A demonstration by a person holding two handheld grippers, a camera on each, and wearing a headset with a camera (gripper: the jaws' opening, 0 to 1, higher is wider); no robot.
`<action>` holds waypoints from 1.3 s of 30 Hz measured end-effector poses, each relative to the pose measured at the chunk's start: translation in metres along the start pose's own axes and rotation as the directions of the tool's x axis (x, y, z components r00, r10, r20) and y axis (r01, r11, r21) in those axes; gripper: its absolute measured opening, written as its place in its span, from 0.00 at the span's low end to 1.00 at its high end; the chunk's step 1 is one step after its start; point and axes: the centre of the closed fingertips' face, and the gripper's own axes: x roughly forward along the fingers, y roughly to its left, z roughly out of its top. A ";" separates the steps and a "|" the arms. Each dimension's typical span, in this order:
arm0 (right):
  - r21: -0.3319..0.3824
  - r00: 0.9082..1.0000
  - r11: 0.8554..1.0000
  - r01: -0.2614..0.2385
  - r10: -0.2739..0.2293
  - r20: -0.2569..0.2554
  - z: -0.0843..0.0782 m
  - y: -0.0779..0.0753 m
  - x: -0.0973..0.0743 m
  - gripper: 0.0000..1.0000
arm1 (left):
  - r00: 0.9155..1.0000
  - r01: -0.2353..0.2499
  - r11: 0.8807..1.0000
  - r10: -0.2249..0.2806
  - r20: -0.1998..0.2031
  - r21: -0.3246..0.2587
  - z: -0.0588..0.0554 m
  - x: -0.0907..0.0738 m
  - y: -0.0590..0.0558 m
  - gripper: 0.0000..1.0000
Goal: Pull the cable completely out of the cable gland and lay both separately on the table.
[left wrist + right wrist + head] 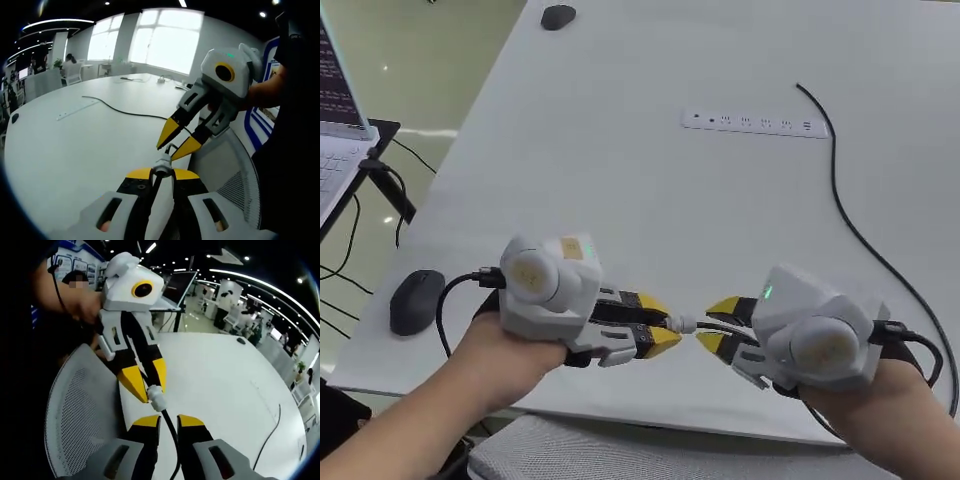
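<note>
A small white cable gland (682, 323) (162, 164) (156, 396) hangs in the air above the near table edge, with my left gripper (665, 323) (161, 174) shut on it. A thin black cable (170, 429) comes out of the gland's end and runs back between the jaws of my right gripper (718, 324) (170, 421). Those jaws stand apart on either side of the cable, wider than it. The two grippers face each other tip to tip. In the left gripper view the right gripper (176, 142) comes in from the right.
On the white table (620, 180) a white power strip (755, 123) lies far back, its black cord (850, 220) trailing along the right. One mouse (558, 16) sits at the far edge, another (417, 300) at the near left. A laptop (335, 130) stands left, a mesh chair (75, 405) below.
</note>
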 end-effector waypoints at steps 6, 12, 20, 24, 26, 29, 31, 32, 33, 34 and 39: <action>-0.012 1.000 1.000 -0.013 0.013 0.000 -0.001 0.000 0.000 0.05 | 1.000 0.007 1.000 -0.007 -0.004 0.007 0.001 0.004 -0.001 0.15; -0.011 1.000 1.000 -0.012 0.012 -0.009 -0.004 -0.001 0.001 0.02 | 1.000 0.018 1.000 -0.018 0.004 0.016 0.003 0.006 -0.004 0.15; 0.077 1.000 0.997 -0.002 0.001 0.011 -0.005 -0.004 0.002 0.01 | 1.000 0.008 1.000 -0.008 0.009 0.019 0.005 0.007 -0.002 0.15; 0.112 1.000 0.994 -0.003 0.001 0.014 -0.007 -0.006 0.002 0.01 | 1.000 0.005 1.000 -0.005 0.004 0.026 0.004 0.006 0.000 0.15; 0.129 1.000 0.992 0.006 -0.008 0.008 -0.011 -0.010 0.002 0.01 | 1.000 0.002 1.000 -0.002 0.007 0.024 0.004 0.004 0.002 0.15; 0.161 1.000 0.987 0.011 -0.012 0.005 -0.015 -0.013 0.000 0.01 | 1.000 0.003 1.000 -0.003 0.011 0.022 0.005 0.003 0.003 0.15; 0.185 1.000 0.982 0.021 -0.023 0.006 -0.018 -0.017 -0.001 0.01 | 1.000 0.002 1.000 -0.003 0.015 0.021 0.006 0.002 0.004 0.15; 0.207 1.000 0.978 0.025 -0.027 0.006 -0.020 -0.018 -0.001 0.01 | 1.000 0.002 1.000 -0.002 0.019 0.018 0.007 0.001 0.005 0.15; 0.223 1.000 0.974 0.028 -0.030 0.007 -0.021 -0.020 -0.001 0.01 | 1.000 0.000 1.000 -0.001 0.021 0.018 0.008 0.001 0.006 0.15; 0.242 0.999 0.970 0.032 -0.036 0.011 -0.022 -0.021 -0.001 0.01 | 1.000 -0.002 1.000 0.001 0.023 0.019 0.008 0.000 0.006 0.15; 0.367 0.998 0.929 0.048 -0.060 0.020 -0.031 -0.027 -0.003 0.01 | 1.000 -0.009 1.000 0.008 0.030 0.030 0.013 -0.003 0.006 0.15</action>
